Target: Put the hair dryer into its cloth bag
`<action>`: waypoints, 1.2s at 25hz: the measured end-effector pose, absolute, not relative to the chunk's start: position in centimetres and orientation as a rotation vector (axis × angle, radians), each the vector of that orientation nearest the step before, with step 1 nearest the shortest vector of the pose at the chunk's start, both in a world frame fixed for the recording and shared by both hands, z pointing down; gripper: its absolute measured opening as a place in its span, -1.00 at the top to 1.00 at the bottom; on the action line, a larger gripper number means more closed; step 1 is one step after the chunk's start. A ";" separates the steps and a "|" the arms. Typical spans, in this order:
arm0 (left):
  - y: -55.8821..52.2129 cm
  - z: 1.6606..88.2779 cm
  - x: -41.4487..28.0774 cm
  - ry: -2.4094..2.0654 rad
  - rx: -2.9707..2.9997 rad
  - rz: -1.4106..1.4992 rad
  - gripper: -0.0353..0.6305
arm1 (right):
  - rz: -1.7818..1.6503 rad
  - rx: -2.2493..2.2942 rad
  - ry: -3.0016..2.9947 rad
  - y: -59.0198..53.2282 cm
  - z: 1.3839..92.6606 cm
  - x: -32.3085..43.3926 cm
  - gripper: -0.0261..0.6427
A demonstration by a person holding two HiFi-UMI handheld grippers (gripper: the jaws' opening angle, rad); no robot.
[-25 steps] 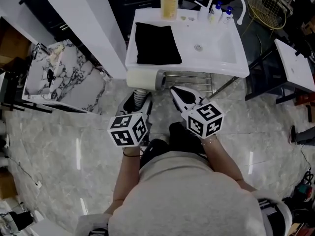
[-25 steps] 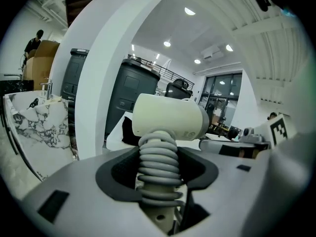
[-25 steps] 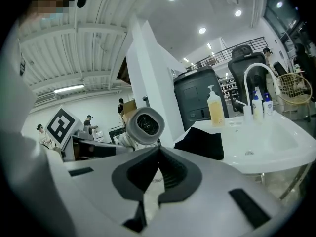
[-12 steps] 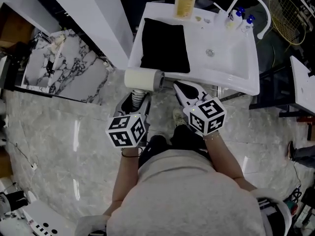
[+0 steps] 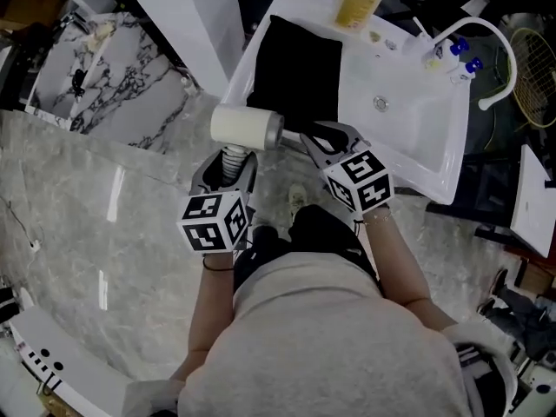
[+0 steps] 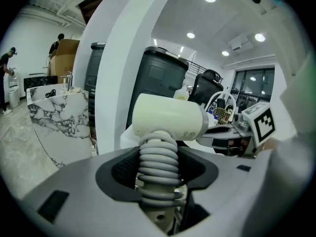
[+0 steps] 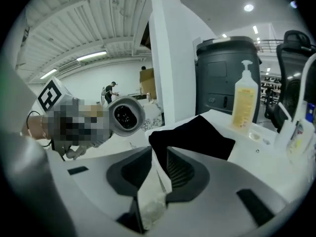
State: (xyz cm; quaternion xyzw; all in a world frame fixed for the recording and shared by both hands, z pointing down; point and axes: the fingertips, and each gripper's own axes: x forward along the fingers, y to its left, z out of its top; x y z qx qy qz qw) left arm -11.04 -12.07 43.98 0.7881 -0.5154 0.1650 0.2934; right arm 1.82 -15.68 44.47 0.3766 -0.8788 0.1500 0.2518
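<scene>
Right gripper view: just spread right gripper [image 7: 157,167] jaws at near edge of cloth bag [image 7: 197,135], nothing pinched. Clamping hair dryer [image 6: 168,117] handle in left gripper [image 6: 158,179], brought up just near-left of bag; likely next, opening bag mouth.

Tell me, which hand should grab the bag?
Right. The right gripper is at the bag; its jaws have just been opening, the bag's corner between them. The left gripper holds the hair dryer.

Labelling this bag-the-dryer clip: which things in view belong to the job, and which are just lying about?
Job: hair dryer; black cloth bag, lying on the sink.
Lying about: soap bottle; blue-capped bottles; marble slab; wire basket.
</scene>
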 end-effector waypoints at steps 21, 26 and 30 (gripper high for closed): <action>-12.3 47.7 -9.8 -1.474 1.922 0.477 0.21 | 0.244 0.424 -2.181 -18.2 53.7 1.9 0.55; -12.1 47.9 -9.5 -1.481 1.903 0.466 0.21 | 0.290 0.400 -2.202 -18.1 54.2 1.8 0.65; -11.9 48.1 -9.3 -1.480 1.900 0.463 0.21 | 0.336 0.428 -2.220 -18.2 54.3 1.7 0.82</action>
